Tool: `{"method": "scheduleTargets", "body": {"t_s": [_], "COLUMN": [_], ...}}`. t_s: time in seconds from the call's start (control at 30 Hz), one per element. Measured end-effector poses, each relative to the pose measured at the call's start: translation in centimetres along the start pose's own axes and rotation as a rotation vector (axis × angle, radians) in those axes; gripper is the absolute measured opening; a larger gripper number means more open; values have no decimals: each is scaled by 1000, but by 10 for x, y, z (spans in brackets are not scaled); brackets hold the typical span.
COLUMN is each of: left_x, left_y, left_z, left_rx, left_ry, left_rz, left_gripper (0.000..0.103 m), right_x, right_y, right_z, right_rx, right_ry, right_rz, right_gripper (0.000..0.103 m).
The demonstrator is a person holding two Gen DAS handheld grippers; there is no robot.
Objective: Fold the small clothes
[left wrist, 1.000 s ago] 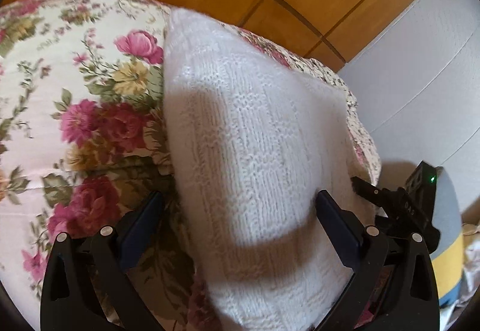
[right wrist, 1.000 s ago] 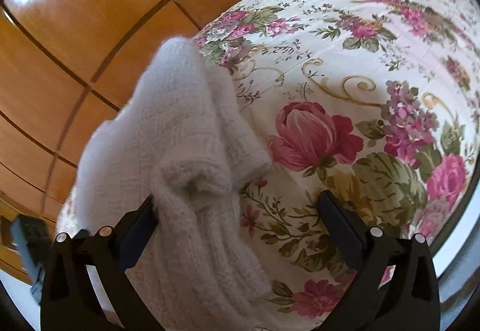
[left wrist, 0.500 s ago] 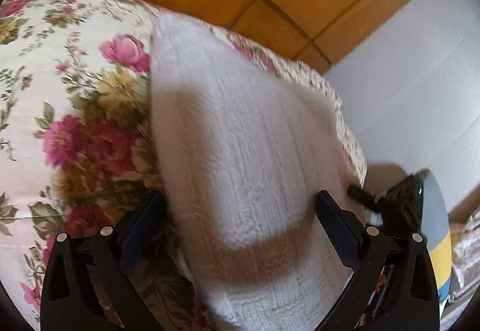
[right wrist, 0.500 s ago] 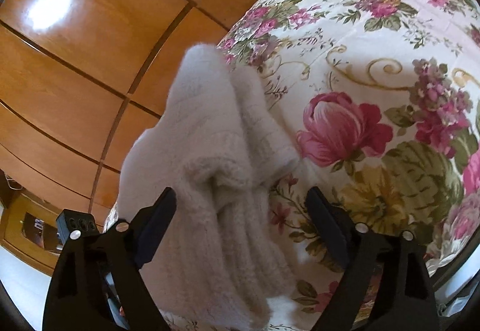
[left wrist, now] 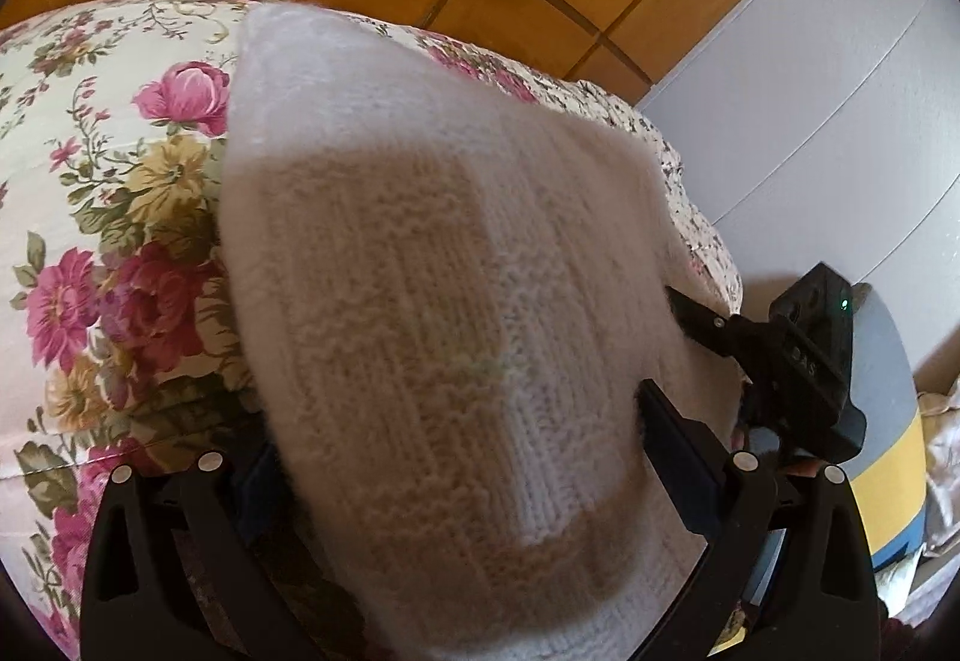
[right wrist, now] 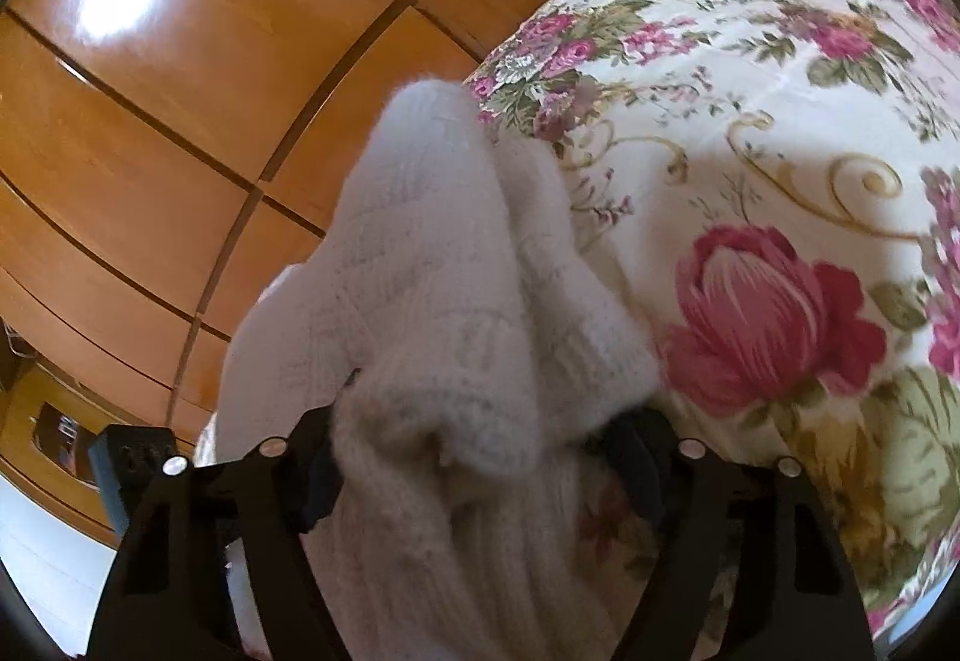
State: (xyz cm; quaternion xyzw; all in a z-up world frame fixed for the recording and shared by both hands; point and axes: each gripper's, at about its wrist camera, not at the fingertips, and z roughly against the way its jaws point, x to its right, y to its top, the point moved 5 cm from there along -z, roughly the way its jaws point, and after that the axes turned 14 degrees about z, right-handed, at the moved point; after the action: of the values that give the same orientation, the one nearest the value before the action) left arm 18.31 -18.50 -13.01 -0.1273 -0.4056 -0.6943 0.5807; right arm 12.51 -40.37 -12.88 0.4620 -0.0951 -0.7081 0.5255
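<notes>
White knit garment [left wrist: 456, 313] lies part-folded on the flowered bed [left wrist: 78, 193], bunched, not squared. Left tool [left wrist: 456, 457] spread wide, gripping nothing; right tool [right wrist: 480, 457] narrowed around a fold, grip unconfirmed. Final folds remain.

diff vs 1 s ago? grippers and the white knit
The right gripper has narrowed its jaws from wide open onto a bunched fold of the white knit garment. The left gripper has come closer over the garment, jaws as wide as before. The garment stays on the floral bedspread.

A white knitted garment [left wrist: 456, 313] lies bunched and partly folded on the floral bedspread [left wrist: 90, 217].
</notes>
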Motion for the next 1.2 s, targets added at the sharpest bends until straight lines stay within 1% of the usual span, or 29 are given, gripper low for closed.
{"method": "scheduleTargets", "body": {"t_s": [0.03,0.07,0.1,0.13,0.2,0.33,0.4,0.57,0.67,0.83,0.9,1.0,1.2], "left_x": [1,3,4,6,9,15,17,22,18,1,-7,-21,-56], "left_y": [0,0,-1,-1,-3,-7,-10,-17,-14,-7,2,17,60], "left_z": [0,-1,1,3,9,21,30,59,75,109,119,131,142], "left_rx": [5,13,28,41,61,99,120,199,239,333,373,410,472], "left_ry": [6,14,19,18,24,48,66,111,131,202,235,265,328], "left_rz": [-6,-12,-18,-22,-46,-109,-143,-232,-252,-294,-305,-292,-253], "left_gripper": [97,92,86,83,73,65,62,62,62,62,62,62,62], "right_x": [-3,-7,-10,-14,-22,-42,-59,-101,-129,-158,-171,-192,-219], "right_y": [0,0,-1,-2,-5,-6,-4,-8,-14,-14,-9,3,32], "right_z": [-1,-1,1,2,7,15,20,18,7,-15,-28,-52,-105], "right_rx": [-1,3,11,20,37,78,99,113,116,120,116,115,136], "right_ry": [-7,-1,-2,-3,-22,-36,-41,-35,-23,37,62,85,81], "right_rz": [18,29,38,51,89,141,196,304,359,378,389,425,505], "right_gripper": [58,52,50,48,46,43,43,42,42,42,42,41,41]}}
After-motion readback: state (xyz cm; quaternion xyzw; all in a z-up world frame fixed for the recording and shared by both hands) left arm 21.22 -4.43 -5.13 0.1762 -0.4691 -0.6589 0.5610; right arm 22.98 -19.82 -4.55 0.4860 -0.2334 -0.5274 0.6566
